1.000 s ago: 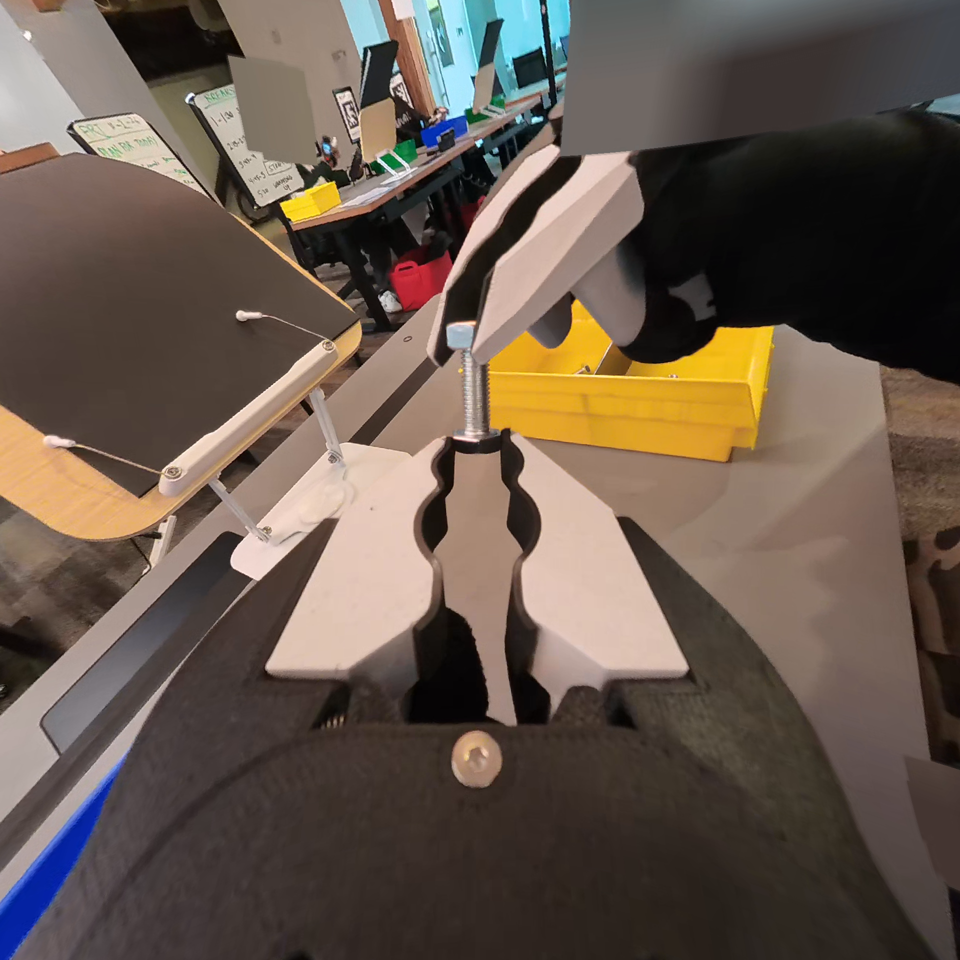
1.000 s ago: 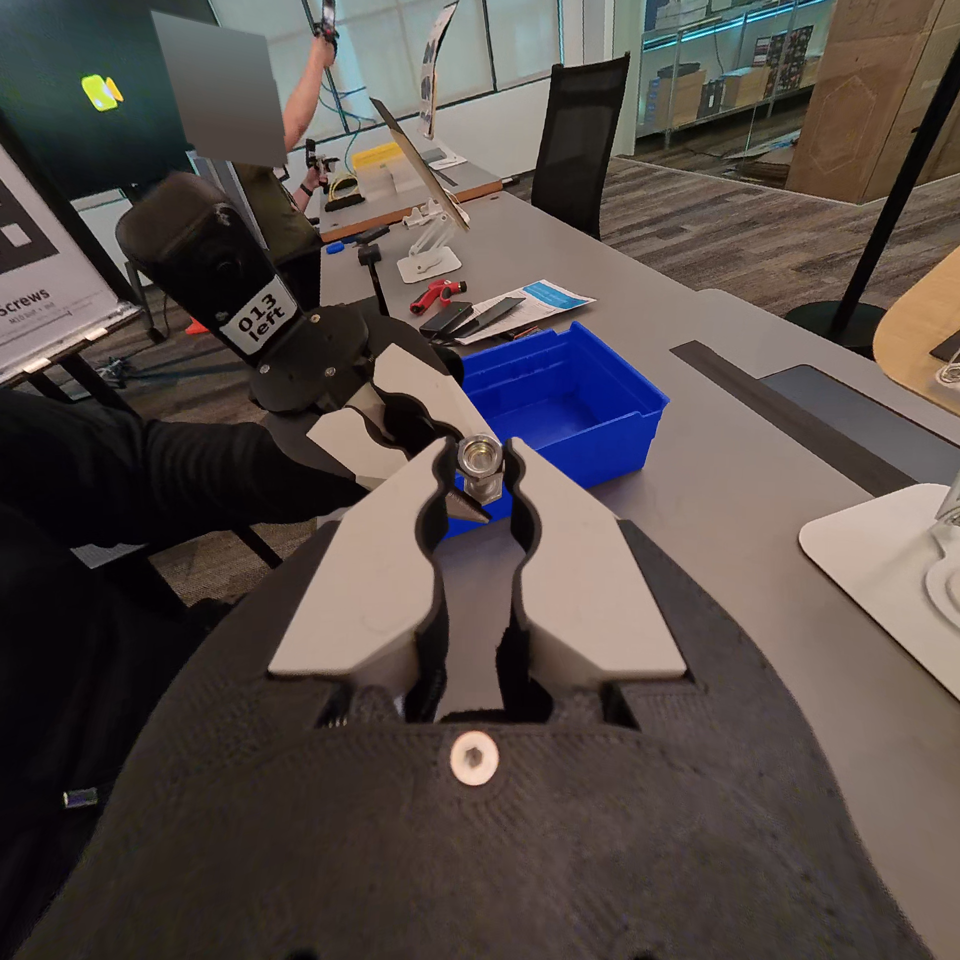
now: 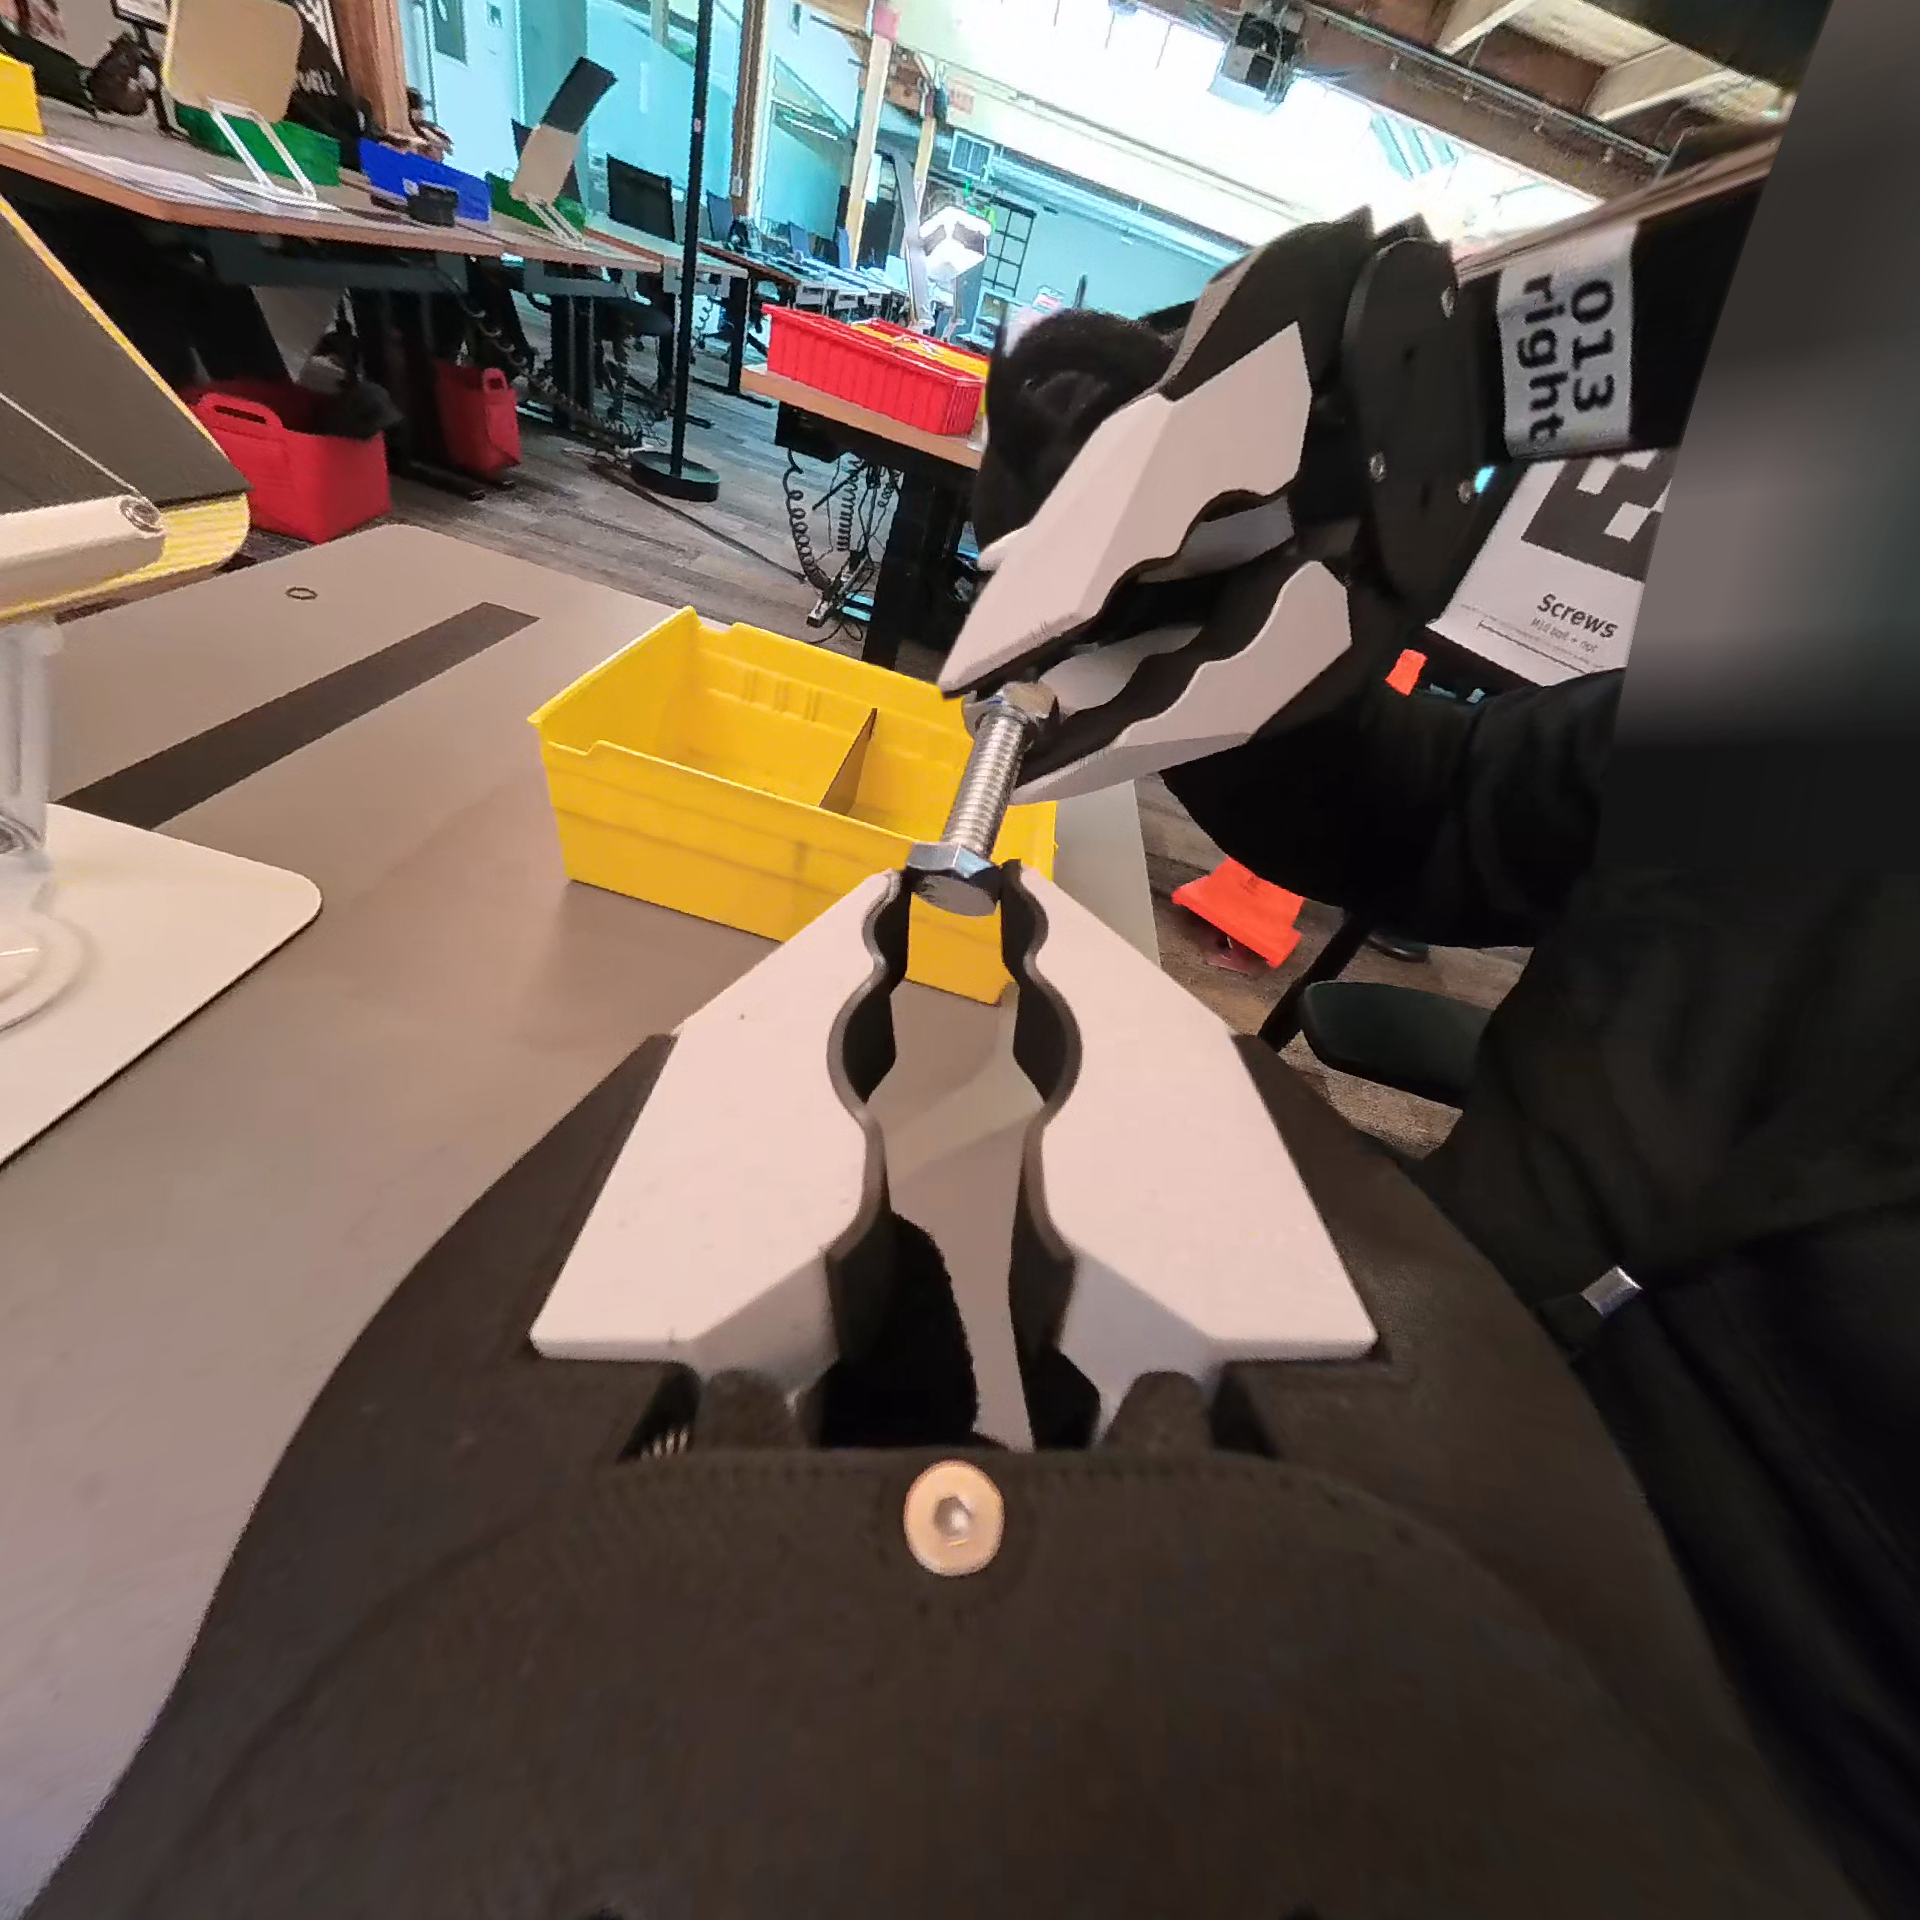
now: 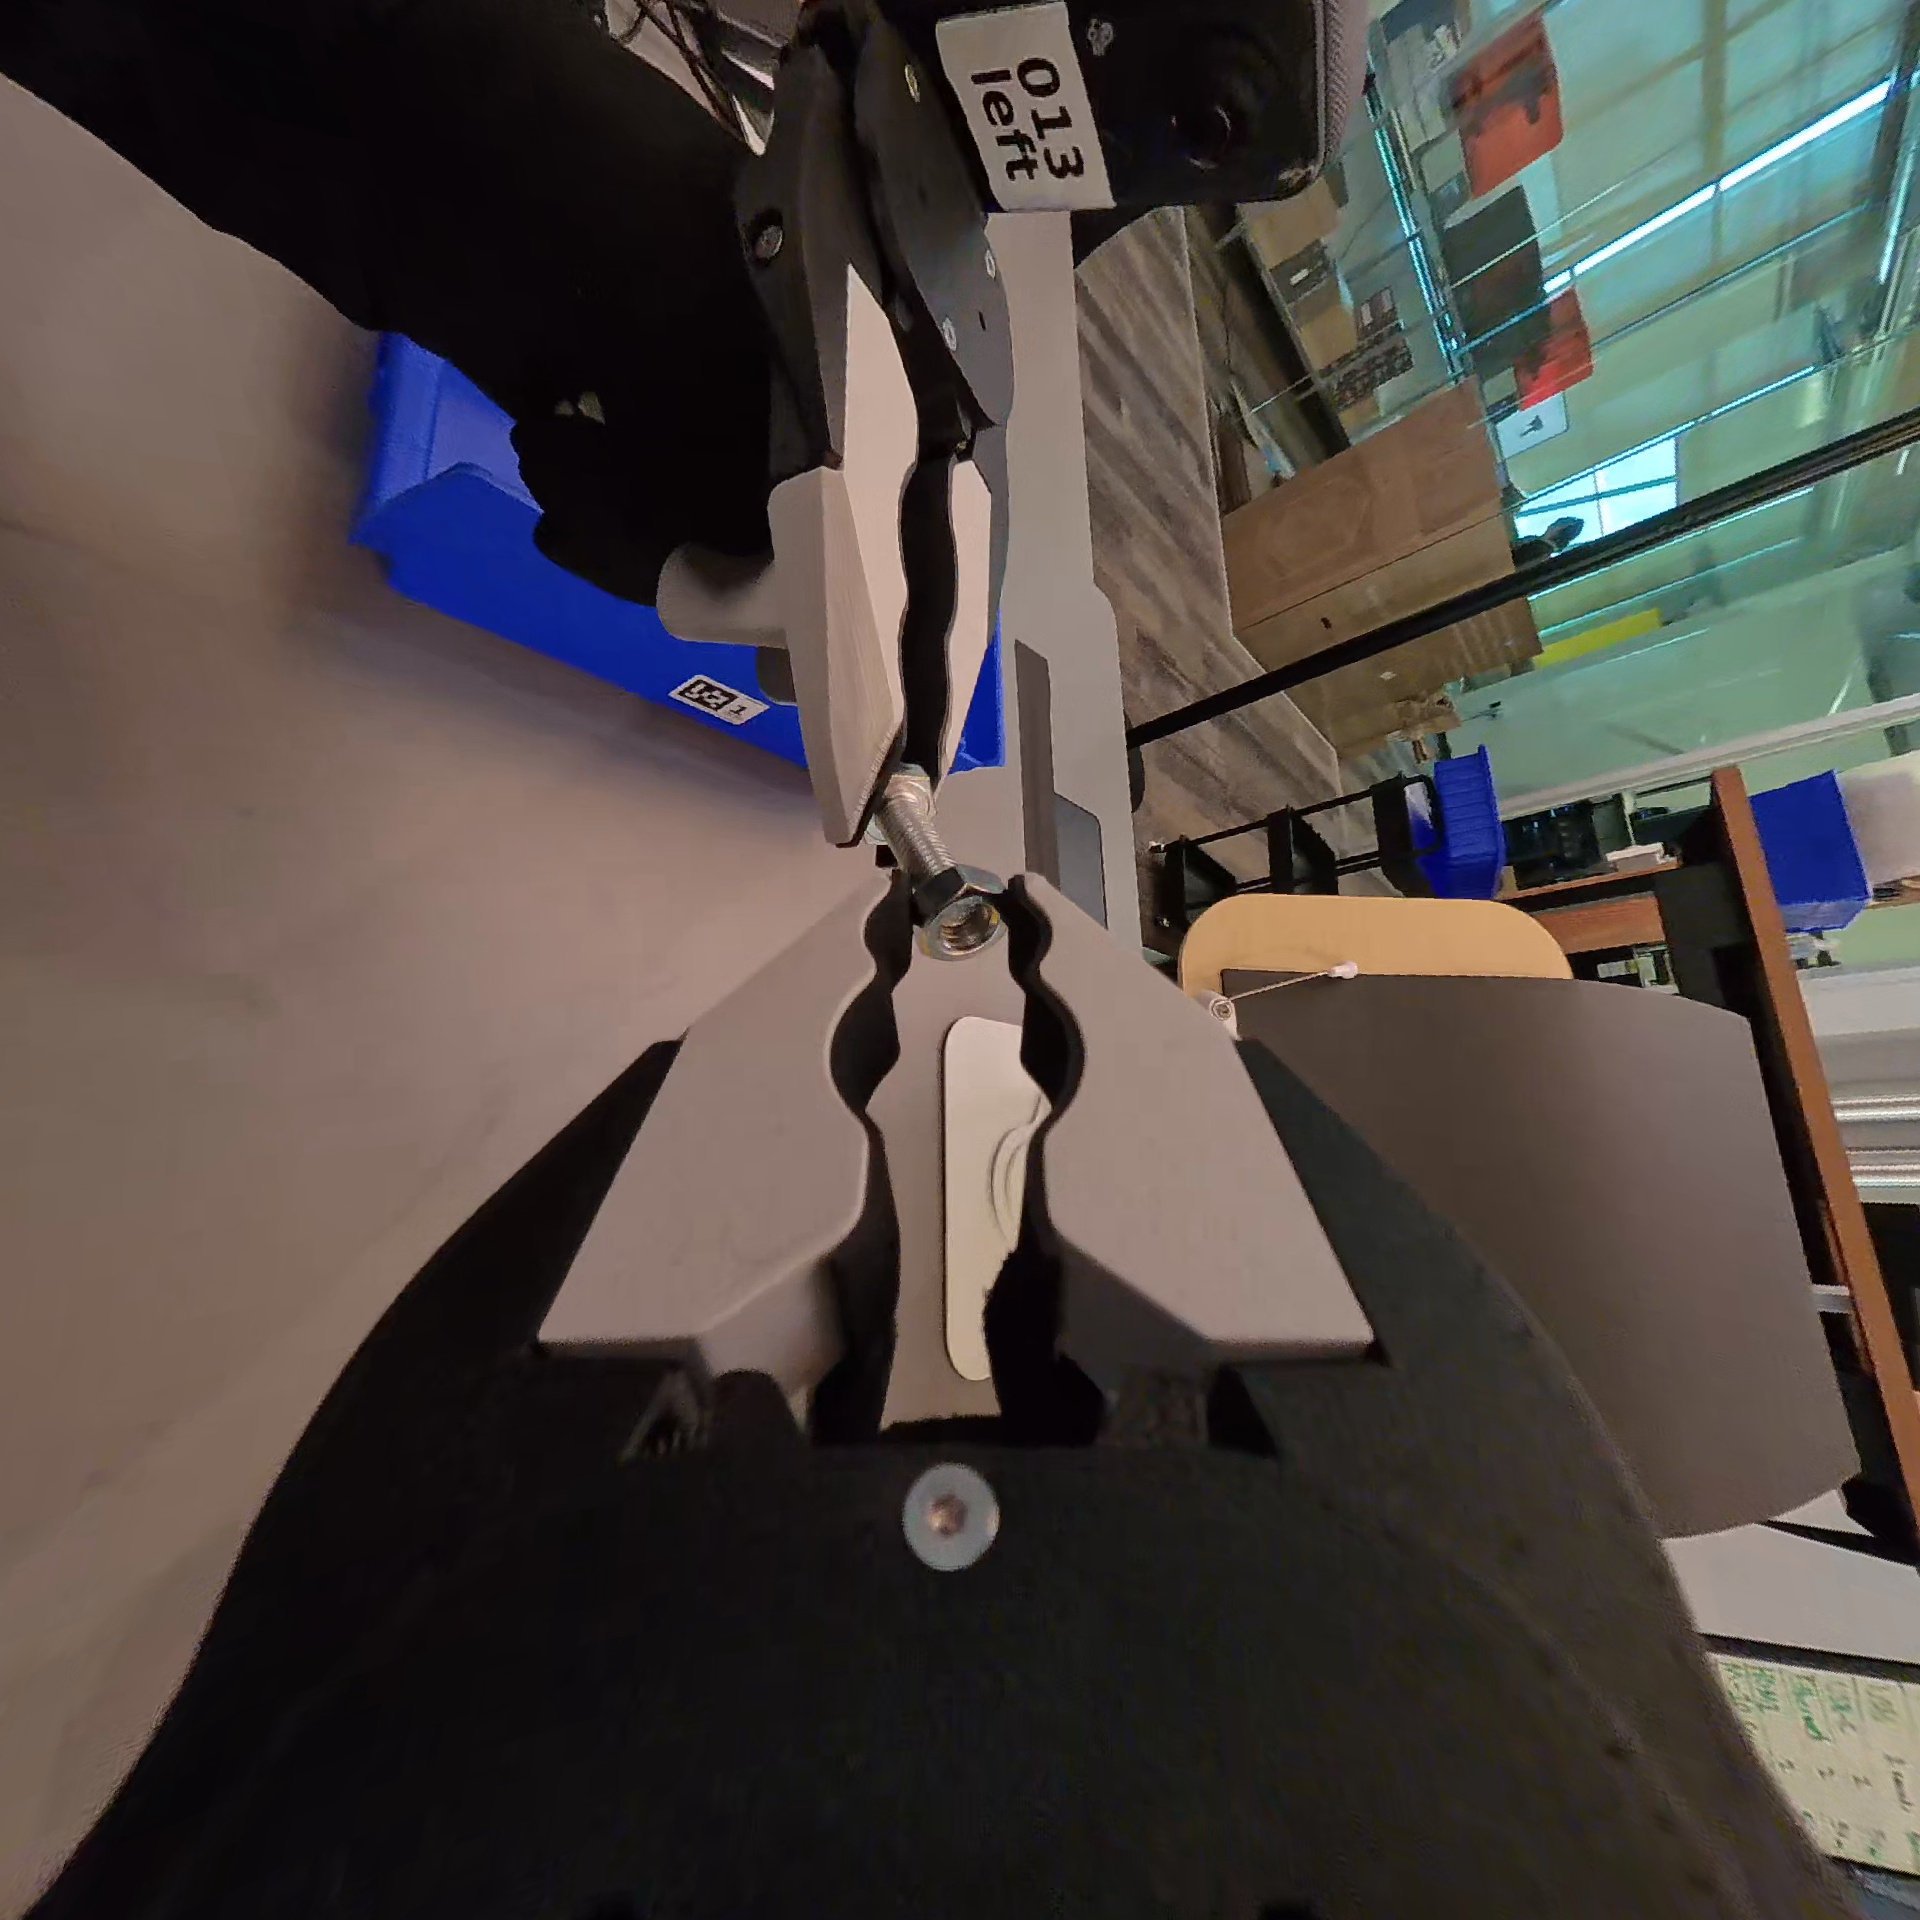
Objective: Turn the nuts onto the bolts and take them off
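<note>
Here, left tongs tight on bolt head, right tongs on nut — yellow bin behind.

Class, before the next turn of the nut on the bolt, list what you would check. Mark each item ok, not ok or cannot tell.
1. Left gripper shut on the head of the bolt: ok.
2. Right gripper shut on the nut: ok.
3. Nut sits on the threaded end of the bolt: ok.
4. Nut square to the threads, not crossed: cannot tell.
5. Bolt held in the air, off the table and the yellow bin: ok, as far as the views show.
6. How far the nut can still travel: cannot tell.
</note>
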